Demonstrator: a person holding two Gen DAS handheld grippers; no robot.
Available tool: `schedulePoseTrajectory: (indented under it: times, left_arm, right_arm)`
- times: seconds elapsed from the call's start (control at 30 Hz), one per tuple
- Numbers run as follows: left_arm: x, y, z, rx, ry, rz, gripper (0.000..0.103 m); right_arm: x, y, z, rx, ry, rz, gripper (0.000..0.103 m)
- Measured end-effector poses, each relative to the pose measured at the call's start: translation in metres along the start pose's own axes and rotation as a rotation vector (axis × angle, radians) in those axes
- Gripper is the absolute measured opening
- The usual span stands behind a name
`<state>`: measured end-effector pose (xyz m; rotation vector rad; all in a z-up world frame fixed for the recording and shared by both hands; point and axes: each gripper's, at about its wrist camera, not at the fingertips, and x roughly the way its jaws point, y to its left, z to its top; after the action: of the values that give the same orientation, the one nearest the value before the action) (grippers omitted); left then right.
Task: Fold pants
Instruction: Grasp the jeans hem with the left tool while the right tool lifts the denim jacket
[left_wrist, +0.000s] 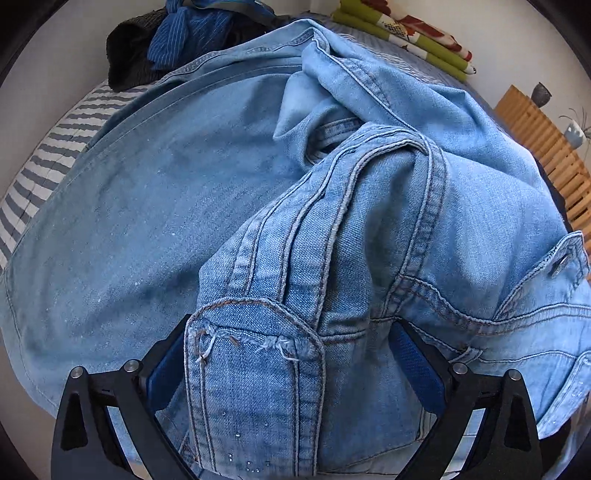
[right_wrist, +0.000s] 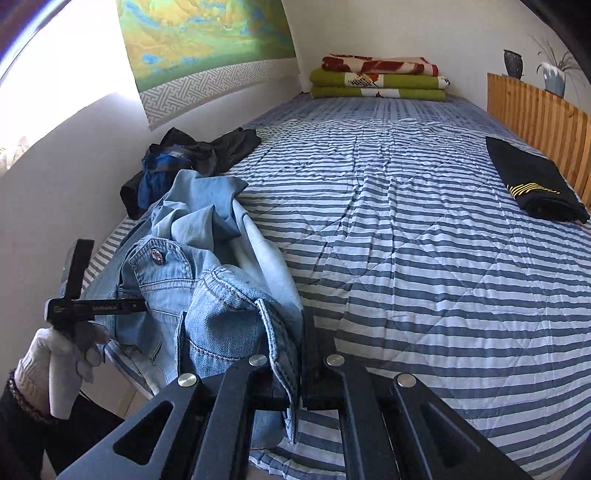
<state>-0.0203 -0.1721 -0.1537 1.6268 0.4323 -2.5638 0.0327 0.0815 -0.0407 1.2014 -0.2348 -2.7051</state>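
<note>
The light-blue denim pants (right_wrist: 207, 280), bunched at the striped bed's (right_wrist: 424, 240) near edge, could slip from the right gripper's (right_wrist: 301, 384) clenched waistband pinch because the left gripper (left_wrist: 295, 369) straddles them spread wide.

A bed (right_wrist: 424, 258) in striped quilt is set against white walls (right_wrist: 48, 177) — a landscape poster (right_wrist: 207, 40) is hung above, a slatted wooden headboard (right_wrist: 535, 122) is seen right.

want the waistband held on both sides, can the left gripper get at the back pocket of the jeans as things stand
Probably yes. The left gripper is open, its fingers either side of the back pocket of the jeans, nothing between. The right gripper is shut on the waistband, off to the side.
</note>
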Motion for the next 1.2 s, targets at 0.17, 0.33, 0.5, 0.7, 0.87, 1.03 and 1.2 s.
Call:
schedulePoseTrajectory:
  times: [0.17,0.33,0.5,0.7,0.87,1.03,1.2]
  left_arm:
    - [-0.031,0.001,0.0,-0.107,-0.008,-0.111,0.04]
    - [-0.08,-0.003,0.016,-0.191,-0.057,-0.259,0.014]
    - [-0.143,-0.041,0.049,-0.091,-0.129,-0.258,0.013]
    - [-0.231,-0.174,0.116,0.165,-0.248,-0.22,0.013]
    - [-0.274,-0.325,0.153,0.384,-0.297,-0.3,0.013]
    - [-0.256,-0.474,0.162,0.521,-0.233,-0.379,0.013]
    - [-0.185,-0.616,0.135,0.611,-0.071,-0.432,0.013]
  right_arm:
    - [0.011,-0.014,-0.016,-0.013,0.039,-0.021,0.02]
    - [0.026,-0.042,-0.029,0.041,0.069,-0.035,0.05]
    - [0.048,-0.049,-0.042,0.114,0.137,0.112,0.008]
    - [0.011,-0.05,-0.028,0.208,0.009,0.276,0.007]
    - [-0.06,-0.074,-0.013,0.251,-0.177,0.284,0.007]
    - [-0.119,-0.134,-0.019,0.369,-0.297,0.219,0.007]
    - [-0.164,-0.194,-0.053,0.508,-0.364,0.079,0.007]
